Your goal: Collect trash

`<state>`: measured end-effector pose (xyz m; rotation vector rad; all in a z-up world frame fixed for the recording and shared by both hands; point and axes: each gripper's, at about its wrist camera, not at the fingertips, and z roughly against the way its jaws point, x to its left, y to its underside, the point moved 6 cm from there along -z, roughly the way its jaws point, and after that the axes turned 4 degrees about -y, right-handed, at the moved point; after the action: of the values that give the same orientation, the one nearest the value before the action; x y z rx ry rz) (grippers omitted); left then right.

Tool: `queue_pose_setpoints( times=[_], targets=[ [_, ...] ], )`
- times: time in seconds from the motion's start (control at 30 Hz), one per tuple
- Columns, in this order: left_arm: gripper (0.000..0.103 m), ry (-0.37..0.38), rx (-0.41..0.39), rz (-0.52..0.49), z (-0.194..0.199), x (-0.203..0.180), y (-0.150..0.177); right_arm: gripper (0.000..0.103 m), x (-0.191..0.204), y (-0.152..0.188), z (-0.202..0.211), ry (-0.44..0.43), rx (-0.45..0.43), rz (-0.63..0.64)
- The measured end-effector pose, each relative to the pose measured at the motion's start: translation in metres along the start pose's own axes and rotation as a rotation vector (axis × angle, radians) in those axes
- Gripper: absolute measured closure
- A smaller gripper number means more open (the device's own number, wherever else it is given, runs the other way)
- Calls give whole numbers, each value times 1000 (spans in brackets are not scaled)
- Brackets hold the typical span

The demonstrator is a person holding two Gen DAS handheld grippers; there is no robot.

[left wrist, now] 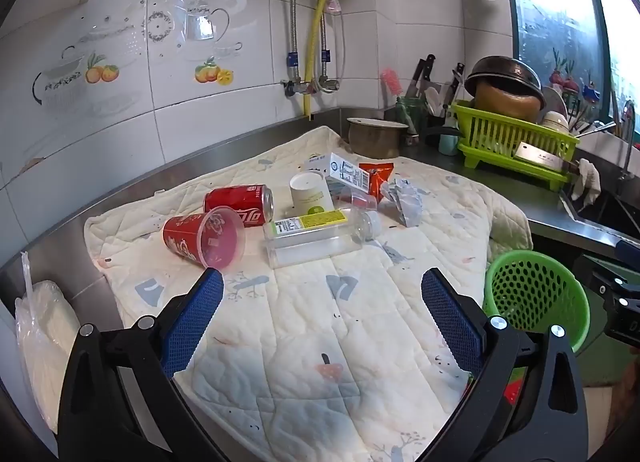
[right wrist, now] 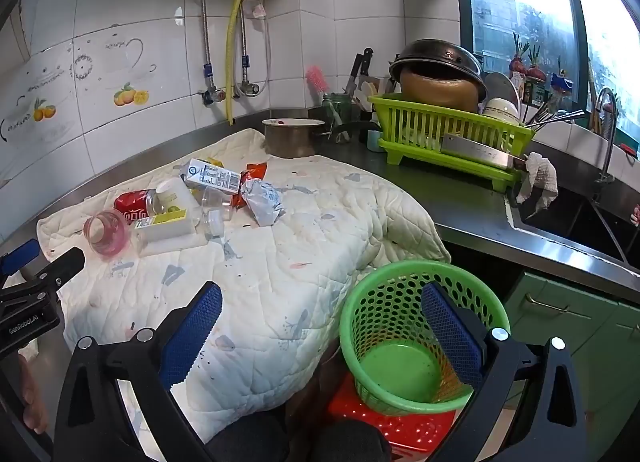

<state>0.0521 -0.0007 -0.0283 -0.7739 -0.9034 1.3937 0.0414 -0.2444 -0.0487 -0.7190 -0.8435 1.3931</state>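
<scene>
Trash pile sits mid-cloth on the tabletop (left wrist: 472, 170), far side from both grippers. Nearest: red plastic cup (left wrist: 204, 238) on its side, light, thin-walled, prob. crushes easily; take it across the rim. Clear bottle (left wrist: 316, 236) is slick and may roll. Coke can (left wrist: 240, 204) and milk carton (left wrist: 340, 172) lie behind, touching neighbours. Green basket (right wrist: 404, 342) is below the cloth edge, empty. Left gripper (left wrist: 322, 316) and right gripper (right wrist: 322, 328) both wide, holding nothing. Dish rack (left wrist: 516, 142) well apart.

Coca-Cola can (left wrist: 240, 204): one
Red plastic cup (left wrist: 204, 238): one
Clear bottles (left wrist: 316, 236): one large; perhaps one small behind
Milk carton (left wrist: 344, 172): one
White paper cup (left wrist: 310, 192): one
Crumpled wrappers (left wrist: 404, 200): two
Green mesh basket (right wrist: 404, 338): one
</scene>
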Motion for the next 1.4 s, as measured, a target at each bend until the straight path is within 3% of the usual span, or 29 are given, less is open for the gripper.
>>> queue_pose_setpoints(
  times=[1.4],
  targets=[
    [5, -6, 14, 1, -1, 6, 0, 6, 1, -1, 1, 3, -1, 5]
  ],
)
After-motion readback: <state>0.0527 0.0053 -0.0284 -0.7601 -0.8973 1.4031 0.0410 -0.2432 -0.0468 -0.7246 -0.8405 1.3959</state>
